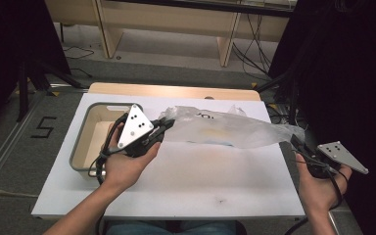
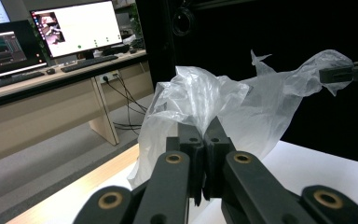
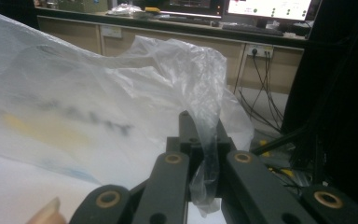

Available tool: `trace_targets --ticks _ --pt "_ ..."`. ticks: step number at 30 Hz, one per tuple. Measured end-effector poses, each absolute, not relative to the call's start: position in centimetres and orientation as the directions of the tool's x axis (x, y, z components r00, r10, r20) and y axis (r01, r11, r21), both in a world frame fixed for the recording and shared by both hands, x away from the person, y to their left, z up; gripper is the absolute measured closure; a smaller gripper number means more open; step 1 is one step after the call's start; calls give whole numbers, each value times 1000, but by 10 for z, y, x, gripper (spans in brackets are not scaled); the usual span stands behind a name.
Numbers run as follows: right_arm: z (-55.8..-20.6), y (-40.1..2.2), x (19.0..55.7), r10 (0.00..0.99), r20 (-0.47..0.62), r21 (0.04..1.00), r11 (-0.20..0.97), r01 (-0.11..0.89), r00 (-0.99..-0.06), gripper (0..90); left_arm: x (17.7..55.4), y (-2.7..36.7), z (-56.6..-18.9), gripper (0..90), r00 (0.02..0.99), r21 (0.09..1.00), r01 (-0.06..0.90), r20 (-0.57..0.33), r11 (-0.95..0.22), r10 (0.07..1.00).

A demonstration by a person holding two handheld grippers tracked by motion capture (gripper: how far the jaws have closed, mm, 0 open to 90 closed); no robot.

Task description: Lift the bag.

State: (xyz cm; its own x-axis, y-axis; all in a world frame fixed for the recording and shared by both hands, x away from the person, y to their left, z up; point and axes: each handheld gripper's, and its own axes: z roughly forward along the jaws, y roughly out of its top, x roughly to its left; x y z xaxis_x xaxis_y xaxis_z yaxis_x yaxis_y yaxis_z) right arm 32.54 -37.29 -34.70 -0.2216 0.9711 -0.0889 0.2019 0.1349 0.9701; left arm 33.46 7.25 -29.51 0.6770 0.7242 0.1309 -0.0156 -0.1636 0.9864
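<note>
With the left claw (image 1: 164, 125) pinched on one end of the clear plastic bag (image 1: 225, 129) and the right claw (image 1: 297, 143) clamped on the other, it hangs stretched above the white counter (image 1: 186, 181) (beside the tray (image 1: 81, 147)), so pull evenly, gently.

We see a grey floor (image 1: 176, 73), wooden desks (image 1: 176, 19) beyond — lit monitors (image 2: 79, 28), trailing cables (image 1: 254, 49).
</note>
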Motion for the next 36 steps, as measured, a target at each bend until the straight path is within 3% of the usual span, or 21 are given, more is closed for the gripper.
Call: trace_targets --ticks 21,36 --pt "-341 -374 323 973 -92 976 131 176 -211 896 335 72 -286 888 679 990 -77 140 -119 721" --pt "-345 -364 354 973 -83 976 124 181 -215 895 381 76 -295 886 621 989 -19 125 -145 774"
